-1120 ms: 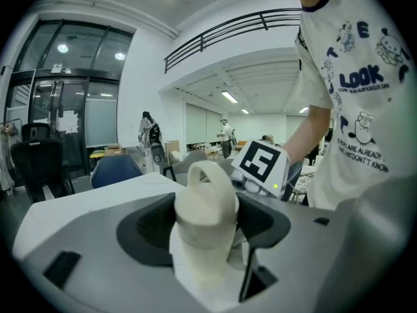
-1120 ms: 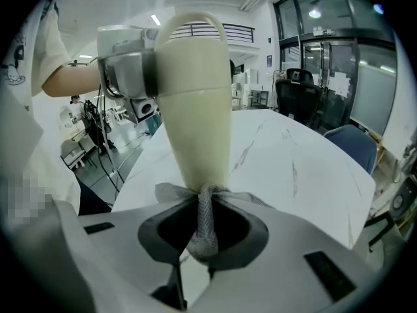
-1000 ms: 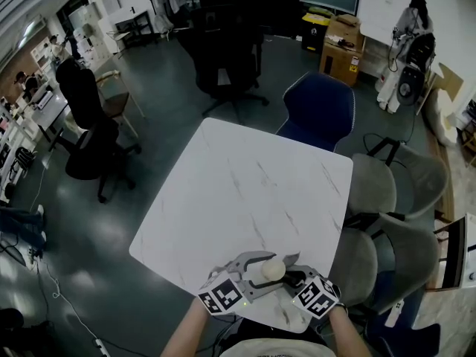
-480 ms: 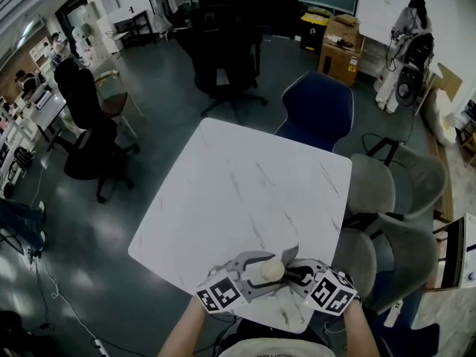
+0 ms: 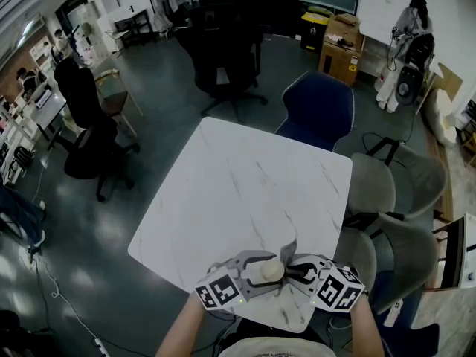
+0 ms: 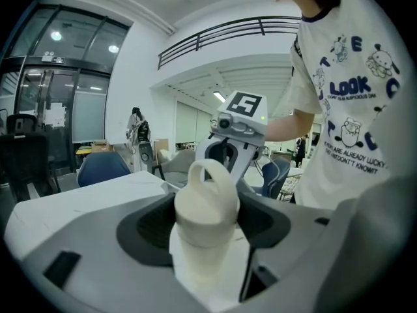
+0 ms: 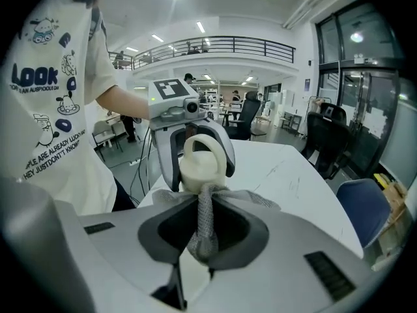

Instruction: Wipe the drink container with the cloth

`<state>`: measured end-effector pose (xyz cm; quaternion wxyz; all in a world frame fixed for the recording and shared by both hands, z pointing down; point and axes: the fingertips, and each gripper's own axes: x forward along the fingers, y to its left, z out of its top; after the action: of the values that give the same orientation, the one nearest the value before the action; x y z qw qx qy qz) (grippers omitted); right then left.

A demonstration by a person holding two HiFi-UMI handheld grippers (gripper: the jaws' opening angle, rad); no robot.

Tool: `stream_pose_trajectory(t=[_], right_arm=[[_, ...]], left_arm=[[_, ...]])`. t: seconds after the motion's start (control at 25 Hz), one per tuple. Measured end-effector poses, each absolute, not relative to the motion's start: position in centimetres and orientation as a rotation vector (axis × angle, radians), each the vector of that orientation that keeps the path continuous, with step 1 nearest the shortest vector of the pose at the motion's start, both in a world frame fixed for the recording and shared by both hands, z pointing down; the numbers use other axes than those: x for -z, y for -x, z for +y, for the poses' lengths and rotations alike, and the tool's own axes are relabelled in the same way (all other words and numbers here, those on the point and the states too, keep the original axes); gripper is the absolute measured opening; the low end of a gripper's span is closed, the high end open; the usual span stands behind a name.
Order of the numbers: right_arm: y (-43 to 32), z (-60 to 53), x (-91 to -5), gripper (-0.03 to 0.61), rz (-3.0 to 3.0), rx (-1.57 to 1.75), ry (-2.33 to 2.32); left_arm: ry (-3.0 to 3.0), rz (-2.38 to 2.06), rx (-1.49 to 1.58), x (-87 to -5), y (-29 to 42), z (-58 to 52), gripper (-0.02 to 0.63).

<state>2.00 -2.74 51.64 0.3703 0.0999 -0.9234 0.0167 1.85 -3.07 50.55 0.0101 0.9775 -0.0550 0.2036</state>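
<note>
The bottle [image 6: 202,259] was held upright in the left gripper [image 5: 259,268], whose jaws were closed on its cream body just below the lid [image 6: 207,197]. It was held over the near edge of the table [image 5: 238,177], close to the person's chest. Whether its base was touching the tabletop could not be told.

A bunched strip of grey cloth [image 7: 203,223] was pinched between the jaws of the right gripper [image 5: 291,268]. Its free end was spread against the bottle just under the lid, on the side facing away from the left gripper. The two grippers were set nose to nose, with the bottle between them.

The bottle was judged to be stiff, smooth plastic, probably light and somewhat slippery, so a grip low on the straight body was thought safer than one on the rounded lid or its thin loop. If it were pushed hard from one side, it could be twisted in the jaws. The cloth was seen to be soft, limp mesh. Only the part nearest the jaws could be pressed firmly, so a short hold near the wiping end was thought best.
</note>
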Motion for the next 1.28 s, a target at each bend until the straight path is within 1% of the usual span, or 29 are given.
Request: stream_pose_trajectory(t=[0.32,0.8,1.28], right_arm=[[-2.2,-2.9,-52.8,0.057,-2.360,-0.078,-0.232],[-2.1,-2.3,-58.4,0.057,-2.289,-0.169,-0.303],[-1.9,-2.0,-63.4,0.057,-2.179,-0.186,-0.388]], left_arm=[[-3.047,-0.159,-0.639,-50.4,-2.0,-3.1,0.279],[-3.043,-0.171,-0.615,-50.4,-2.1,-3.0,0.281],[-3.039,-0.185,-0.604,-50.5,-2.1,-3.0,0.281]])
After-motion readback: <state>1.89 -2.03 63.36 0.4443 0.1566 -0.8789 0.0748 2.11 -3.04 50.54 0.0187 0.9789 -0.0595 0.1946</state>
